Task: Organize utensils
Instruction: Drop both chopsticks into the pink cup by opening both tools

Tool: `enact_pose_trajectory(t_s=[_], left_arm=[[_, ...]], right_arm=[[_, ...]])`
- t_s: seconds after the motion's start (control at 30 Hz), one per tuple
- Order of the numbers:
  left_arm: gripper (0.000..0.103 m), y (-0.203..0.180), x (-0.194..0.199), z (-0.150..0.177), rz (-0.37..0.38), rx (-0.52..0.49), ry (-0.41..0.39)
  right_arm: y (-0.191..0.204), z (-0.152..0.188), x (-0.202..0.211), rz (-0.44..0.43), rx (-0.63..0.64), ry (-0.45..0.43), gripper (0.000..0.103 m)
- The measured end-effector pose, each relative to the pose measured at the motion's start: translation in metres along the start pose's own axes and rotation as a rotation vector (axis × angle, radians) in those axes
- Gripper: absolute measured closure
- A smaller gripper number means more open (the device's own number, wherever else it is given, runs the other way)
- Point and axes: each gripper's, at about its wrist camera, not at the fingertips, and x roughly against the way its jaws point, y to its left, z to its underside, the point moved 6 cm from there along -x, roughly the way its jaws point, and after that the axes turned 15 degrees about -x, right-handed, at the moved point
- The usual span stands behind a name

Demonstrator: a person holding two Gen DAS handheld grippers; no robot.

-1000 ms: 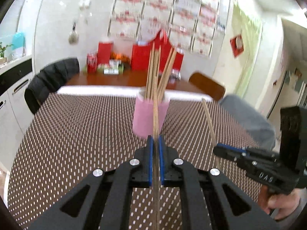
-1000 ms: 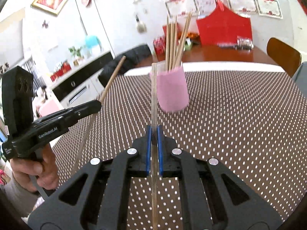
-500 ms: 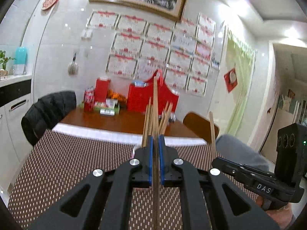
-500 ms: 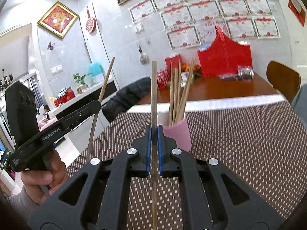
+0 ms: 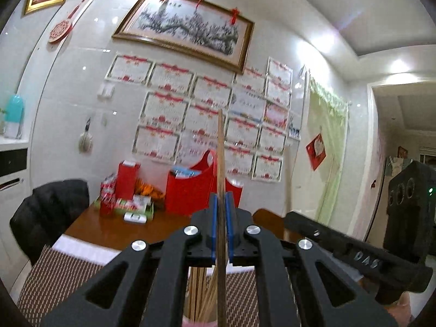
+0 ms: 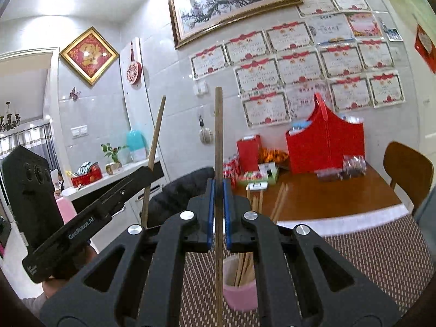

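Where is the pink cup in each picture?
Left wrist view: pink cup only peeks out at the bottom edge, under the left tongs.
Right wrist view: bottom middle, below the right tongs, sticks inside.
Shared landmark: the red bag on the wooden table.

Wooden table with a dotted brown mat

The table [image 6: 340, 199] carries the mat [image 6: 381, 248] at its near end. A pink cup [image 6: 241, 291] of chopsticks [image 6: 245, 267] stands on the mat. Beyond the cup, by the wall, stand a red basket [image 6: 324, 147], a red box [image 6: 249, 152] and small packets [image 6: 256, 177].

pink cup [image 6: 239, 286] crowded with chopsticks [image 6: 245, 267] — little free room inside.
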Motion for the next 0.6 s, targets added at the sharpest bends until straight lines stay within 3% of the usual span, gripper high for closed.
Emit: enact_pose_trajectory(t_s=[0.27,0.6], left_arm=[[0.097,0.003,-0.045,-0.002,-0.004,-0.001,-0.01],[0.097,0.016,-0.098,0.051,-0.014,0.042,0.035]], right_arm=[[-0.01,-0.021,-0.046,0.017,0.003,-0.044,0.097],[-0.043,-0.003,-0.093,0.044,-0.038,-0.024,0.096]])
